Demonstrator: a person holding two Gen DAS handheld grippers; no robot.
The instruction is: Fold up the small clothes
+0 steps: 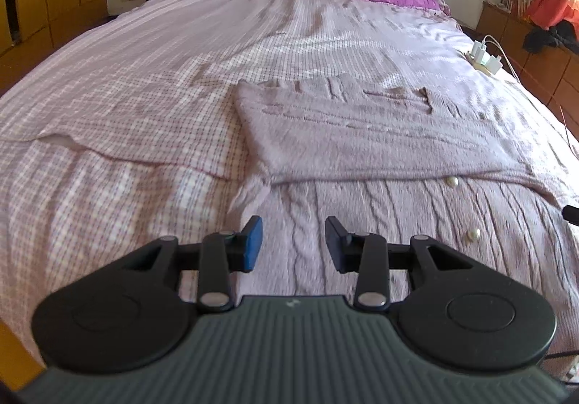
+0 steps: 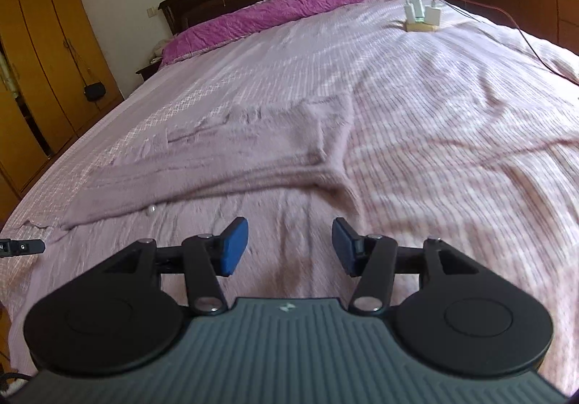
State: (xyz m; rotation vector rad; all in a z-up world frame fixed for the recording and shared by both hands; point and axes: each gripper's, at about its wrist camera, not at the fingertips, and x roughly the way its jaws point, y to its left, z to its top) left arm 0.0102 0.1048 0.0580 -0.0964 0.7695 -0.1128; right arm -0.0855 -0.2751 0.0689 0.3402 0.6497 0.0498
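The cardigan (image 1: 362,158) lies on the bed (image 1: 144,78) with its far part folded over the buttoned front, further folds remain, and both left tongs (image 1: 294,245) and right tongs (image 2: 290,246) stand open, empty.

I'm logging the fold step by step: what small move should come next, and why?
Probably lower both onto the cardigan's near hem and pinch it: the left hand-held gripper and right hand-held gripper hang open and empty above it, its far part already folded over.
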